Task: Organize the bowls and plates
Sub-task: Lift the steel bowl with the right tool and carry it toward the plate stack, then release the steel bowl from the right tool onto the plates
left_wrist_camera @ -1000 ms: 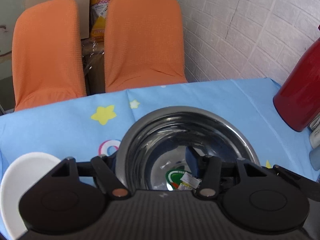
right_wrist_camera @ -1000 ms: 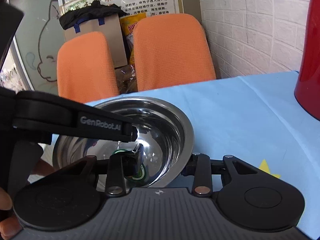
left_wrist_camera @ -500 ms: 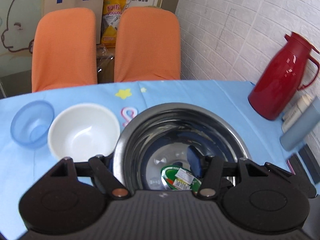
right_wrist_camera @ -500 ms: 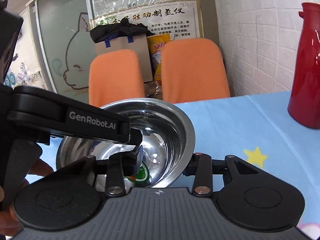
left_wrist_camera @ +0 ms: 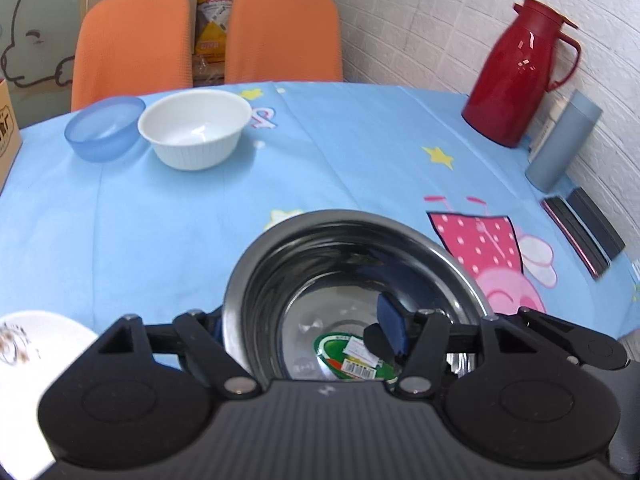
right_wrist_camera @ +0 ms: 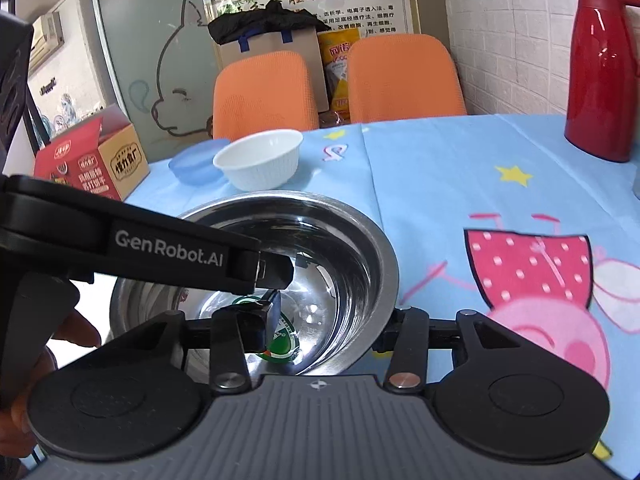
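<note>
A big steel bowl [left_wrist_camera: 340,218] with a green sticker on its bottom stands on the blue tablecloth close in front of both grippers. My left gripper [left_wrist_camera: 304,320] straddles its left wall, one finger outside and one well inside. The jaws are opening and the pads stand off the wall. My right gripper [right_wrist_camera: 324,330] straddles the bowl's [right_wrist_camera: 374,252] right wall, also opening, with its inner finger clear of the metal. A white bowl [left_wrist_camera: 196,128] and a blue translucent bowl [left_wrist_camera: 102,128] sit side by side at the far left. A white plate [left_wrist_camera: 32,364] lies at the near left.
A red thermos [left_wrist_camera: 516,72], a grey bottle [left_wrist_camera: 560,144] and dark flat cases [left_wrist_camera: 580,232] line the right side by the brick wall. A red cardboard box [right_wrist_camera: 92,164] stands at the table's left edge. Two orange chairs [left_wrist_camera: 280,32] stand behind the table. A hand [right_wrist_camera: 24,380] holds the left gripper.
Both grippers have pulled back toward the near side of the table and the steel bowl came with them. The white and blue bowls now lie far off. The right jaws have widened.
</note>
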{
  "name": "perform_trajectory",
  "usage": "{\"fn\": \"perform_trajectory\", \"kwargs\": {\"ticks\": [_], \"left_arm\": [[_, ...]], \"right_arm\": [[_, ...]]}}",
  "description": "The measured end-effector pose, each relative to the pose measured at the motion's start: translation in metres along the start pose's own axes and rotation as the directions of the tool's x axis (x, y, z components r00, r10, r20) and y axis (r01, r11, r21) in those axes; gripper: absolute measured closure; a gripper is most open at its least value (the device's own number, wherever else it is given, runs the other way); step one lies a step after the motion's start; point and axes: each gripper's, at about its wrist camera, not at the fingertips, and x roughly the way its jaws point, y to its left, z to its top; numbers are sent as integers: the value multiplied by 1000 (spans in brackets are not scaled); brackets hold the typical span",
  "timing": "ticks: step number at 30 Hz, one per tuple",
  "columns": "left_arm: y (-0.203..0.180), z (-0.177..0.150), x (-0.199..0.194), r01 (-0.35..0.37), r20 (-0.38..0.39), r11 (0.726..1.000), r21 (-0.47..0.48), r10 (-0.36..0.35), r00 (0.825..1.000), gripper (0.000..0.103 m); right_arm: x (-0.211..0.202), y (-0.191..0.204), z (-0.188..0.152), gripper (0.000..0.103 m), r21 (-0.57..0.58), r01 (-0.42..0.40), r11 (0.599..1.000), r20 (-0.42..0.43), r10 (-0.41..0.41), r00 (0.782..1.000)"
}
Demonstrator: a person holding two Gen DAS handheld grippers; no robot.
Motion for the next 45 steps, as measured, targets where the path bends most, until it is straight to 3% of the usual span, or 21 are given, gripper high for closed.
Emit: {"fn": "perform_trajectory", "kwargs": {"ticks": [7, 19, 21, 23, 24, 26, 31, 38, 45], "left_arm": [[4, -12, 17, 42, -33, 998, -49, -44, 998, 43], [-9, -16, 32, 17, -16, 1000, -17, -17, 1000, 43], [-10, -17, 32, 16, -12, 1000, -12, -16, 1000, 41], [-10, -17, 33, 24, -17, 1000, -15, -24, 1000, 31], [-10, -17, 33, 24, -18, 1000, -21, -24, 1000, 31], [-8, -16, 30, 30, -21, 999, -38, -31, 999, 31], [-5, -13, 12, 17, 23, 999, -49, -16, 1000, 31], [-2, -8, -11, 30, 73, 998, -64, -26, 997, 31], [7, -5, -23, 11, 87, 999, -51, -6, 996, 31]], "right_arm": [[4, -6, -16, 25, -6, 28, 1000, -36, -29, 999], [1, -12, -25, 25, -33, 61, 998, -21, -62, 998], [0, -13, -25, 24, -25, 59, 998, -23, -60, 998], [-1, -15, -25, 20, -6, 47, 999, -23, -47, 999], [-2, -16, -25, 14, 9, 38, 999, -23, -38, 999], [-6, -17, -24, 0, 25, 27, 999, -17, -27, 999], [-22, -19, -26, 0, 8, 93, 996, 35, -94, 995], [-38, -36, -20, 0, 66, 117, 991, 88, -123, 989], [-36, -39, -2, 0, 16, 89, 996, 104, -90, 991]]}}
